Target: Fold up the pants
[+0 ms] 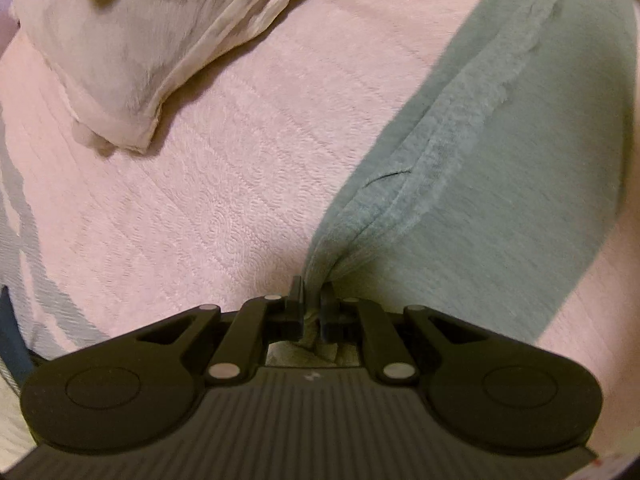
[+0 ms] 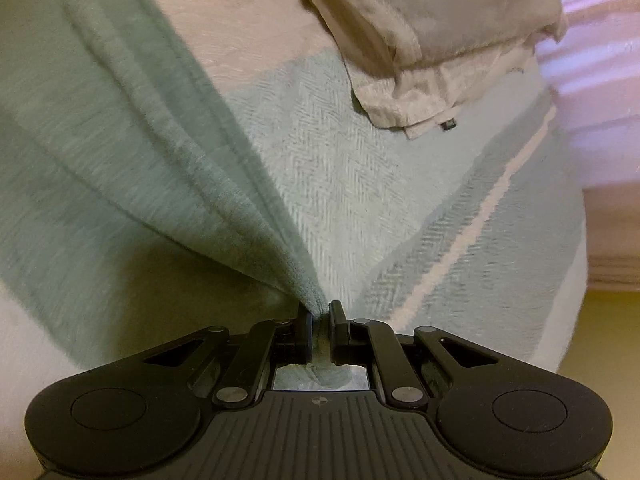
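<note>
The pants are soft sage-green fleece, spread over a pink quilted bed cover. In the left wrist view they fill the right half, with a ribbed seam running toward my left gripper, which is shut on a bunched edge of the fabric. In the right wrist view the pants fill the left half and draw into taut folds that meet at my right gripper, also shut on pinched green cloth. The fabric looks lifted and stretched between the two grips.
A folded cream-white garment lies on the bed at the upper left, and the same garment at the upper right. A pale green herringbone blanket with a white stripe covers the bed's right side; the bed edge drops off at far right.
</note>
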